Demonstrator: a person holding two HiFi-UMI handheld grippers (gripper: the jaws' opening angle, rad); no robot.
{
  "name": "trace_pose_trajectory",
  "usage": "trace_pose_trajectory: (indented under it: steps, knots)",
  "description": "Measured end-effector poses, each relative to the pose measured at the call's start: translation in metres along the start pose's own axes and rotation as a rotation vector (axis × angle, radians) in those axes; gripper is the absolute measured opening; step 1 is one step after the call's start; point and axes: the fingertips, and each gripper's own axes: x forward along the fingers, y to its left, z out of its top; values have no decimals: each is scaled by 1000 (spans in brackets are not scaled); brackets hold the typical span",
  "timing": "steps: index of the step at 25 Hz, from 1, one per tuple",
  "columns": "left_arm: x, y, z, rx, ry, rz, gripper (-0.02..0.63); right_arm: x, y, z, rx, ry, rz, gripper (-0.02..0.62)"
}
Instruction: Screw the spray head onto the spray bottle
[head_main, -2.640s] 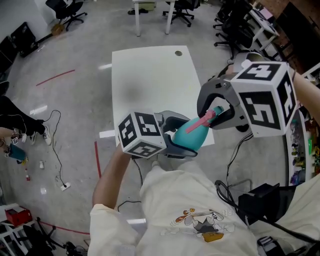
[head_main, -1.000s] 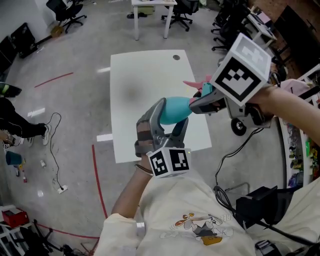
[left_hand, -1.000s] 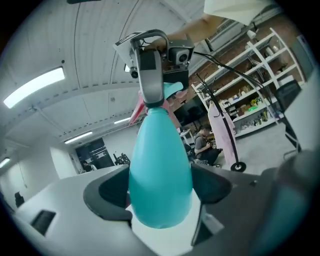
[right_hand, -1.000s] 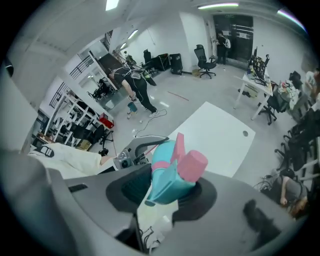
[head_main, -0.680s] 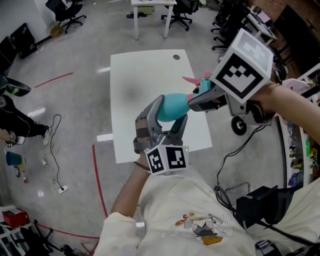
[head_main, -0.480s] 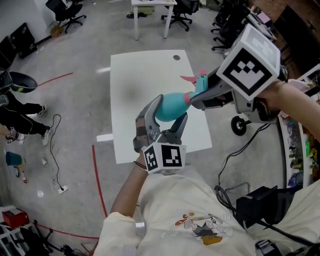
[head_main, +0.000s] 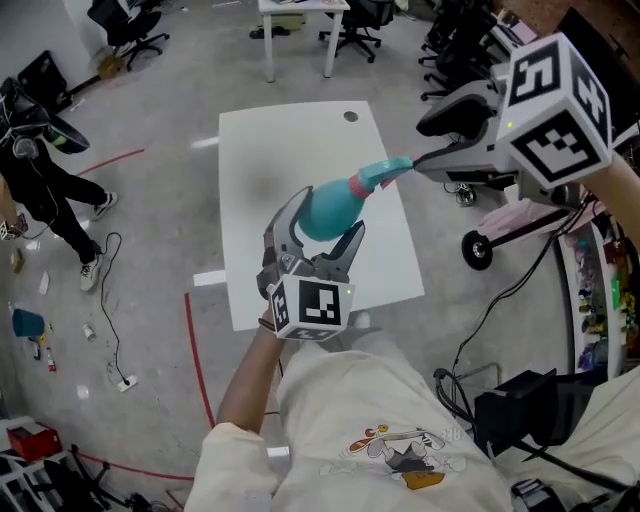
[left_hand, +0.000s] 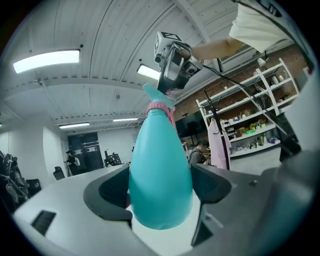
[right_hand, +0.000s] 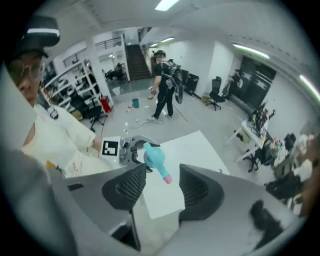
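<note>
While left tool (left_hand: 161, 192) grips teal bottle (left_hand: 160, 170), collar (left_hand: 160, 106) pink.

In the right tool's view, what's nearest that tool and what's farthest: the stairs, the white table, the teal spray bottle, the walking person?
The right tool has just been opening its jaws, nothing between them.
1. teal spray bottle, just below the jaws.
2. white table, under the bottle.
3. walking person, on the floor beyond.
4. stairs, at the far wall.
</note>
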Motion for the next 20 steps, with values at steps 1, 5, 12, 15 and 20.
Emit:
trace_pose_trajectory:
  steps: [1,5,12,15,20]
  knots:
    - [0,-1,1,-5,-6,-13,390,-1,1,0,-98,7,-22,193]
    - [1,-6,6,2,-27,-74,390,-3,23,-1,-503,64,-52,193]
    - [1,-14,15,65,-41,-132,390,23,38,-8,-730,169,-39,193]
    - [-1,-20,19,60,-51,-140,390,34,42,-8,-664,164,-2,193]
    - [-6,-23,22,47,-59,-144,390,49,46,-7,-593,174,51,193]
